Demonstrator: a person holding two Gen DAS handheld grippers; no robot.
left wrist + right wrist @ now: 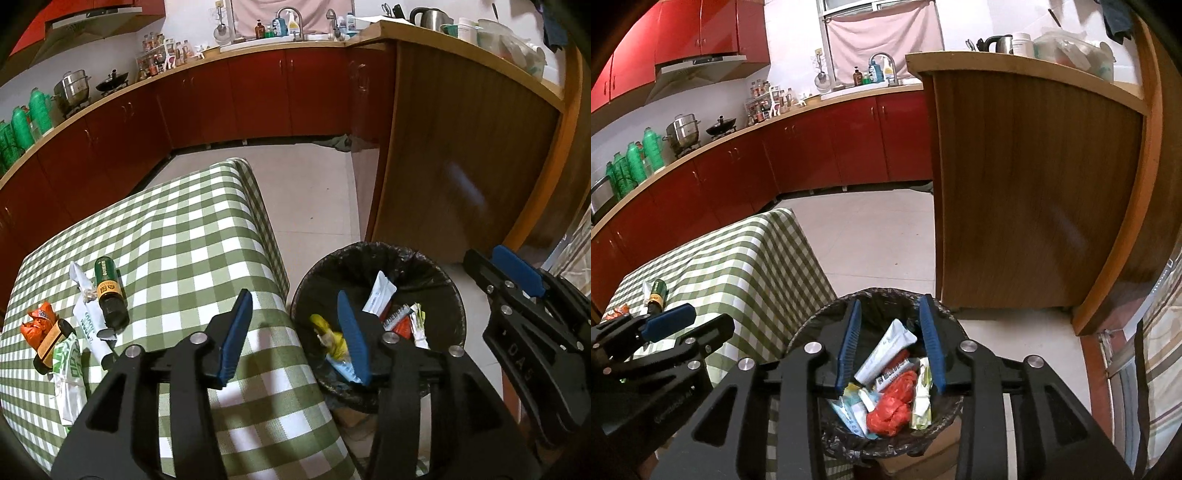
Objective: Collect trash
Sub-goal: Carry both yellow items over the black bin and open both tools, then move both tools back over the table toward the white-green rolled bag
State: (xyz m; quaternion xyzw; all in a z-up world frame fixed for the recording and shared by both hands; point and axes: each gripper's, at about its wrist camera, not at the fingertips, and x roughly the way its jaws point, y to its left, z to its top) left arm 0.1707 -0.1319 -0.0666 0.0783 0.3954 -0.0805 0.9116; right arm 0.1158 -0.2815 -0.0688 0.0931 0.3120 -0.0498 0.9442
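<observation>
Both grippers hold nothing, jaws spread: the right gripper (890, 339) above the black-lined trash bin (827, 314) of wrappers, the left gripper (295, 328) over the checked table's (177, 236) edge, where a green bottle (109, 291) and wrappers (40, 321) remain.

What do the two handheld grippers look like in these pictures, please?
Both the left gripper and the right gripper are matte black, angular linkage frames with triangular cut-outs and round silver pivot bolts. Each carries two flat blue ribbed fingers. Raised lettering runs along the side of each body. No cables, hands or sleeves show.
</observation>
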